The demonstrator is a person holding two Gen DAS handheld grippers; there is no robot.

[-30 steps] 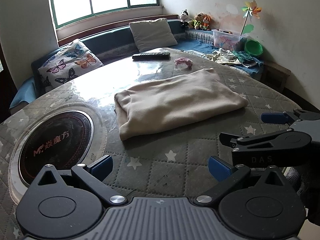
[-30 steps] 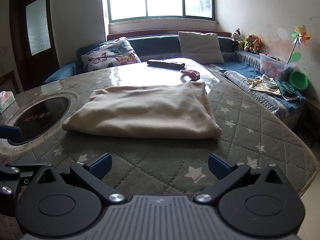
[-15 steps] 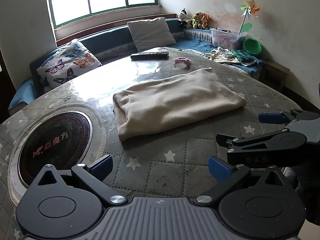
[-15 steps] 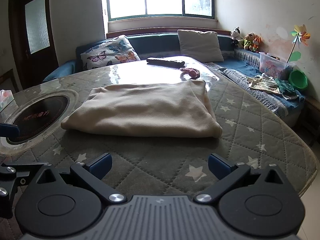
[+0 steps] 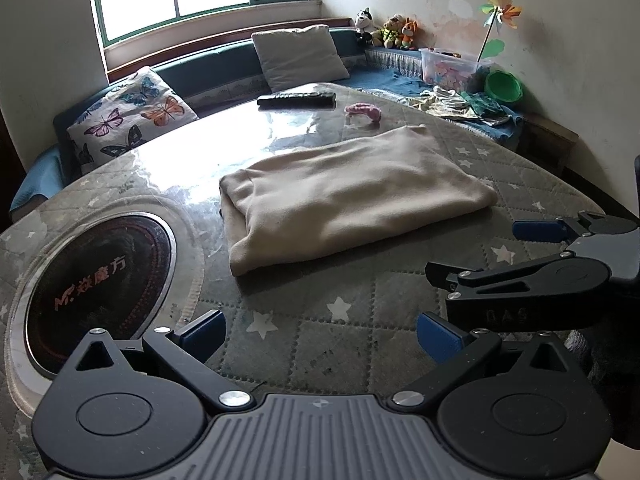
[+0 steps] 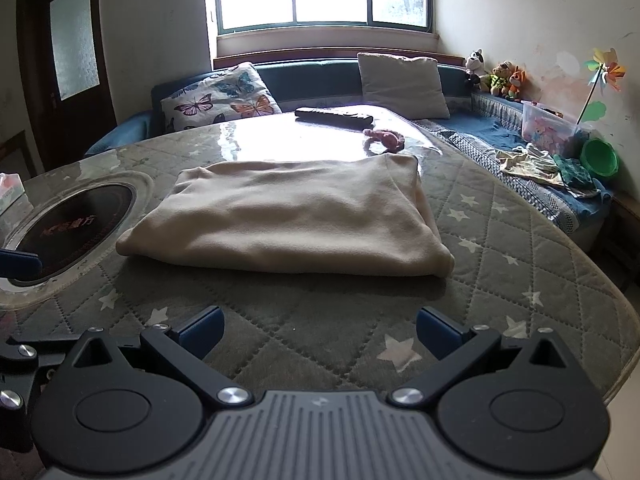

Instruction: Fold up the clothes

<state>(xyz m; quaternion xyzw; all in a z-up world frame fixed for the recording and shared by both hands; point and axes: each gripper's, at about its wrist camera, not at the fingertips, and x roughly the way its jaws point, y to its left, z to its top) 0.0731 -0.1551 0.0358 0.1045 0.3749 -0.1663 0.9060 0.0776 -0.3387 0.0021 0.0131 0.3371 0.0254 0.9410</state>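
Observation:
A beige garment [image 5: 348, 196] [image 6: 288, 216] lies folded into a flat rectangle in the middle of the quilted, star-patterned table [image 5: 360, 332] [image 6: 500, 248]. My left gripper [image 5: 320, 334] hovers open over the table's near edge, short of the garment, with nothing between its blue pads. My right gripper [image 6: 318, 330] is also open and empty, near the front edge and apart from the cloth. In the left wrist view the right gripper [image 5: 480, 252] shows side-on at the right, jaws spread.
A round black cooktop [image 5: 96, 284] [image 6: 68, 228] is set into the table's left part. A remote control [image 5: 296, 99] [image 6: 334, 117] and a pink object [image 5: 362, 110] [image 6: 384, 139] lie at the far side. A cushioned bench [image 6: 320, 76] with loose clothes [image 6: 536, 164] rings the table.
Both grippers have drifted slightly back and up from the garment, staying open. The folded garment has not moved.

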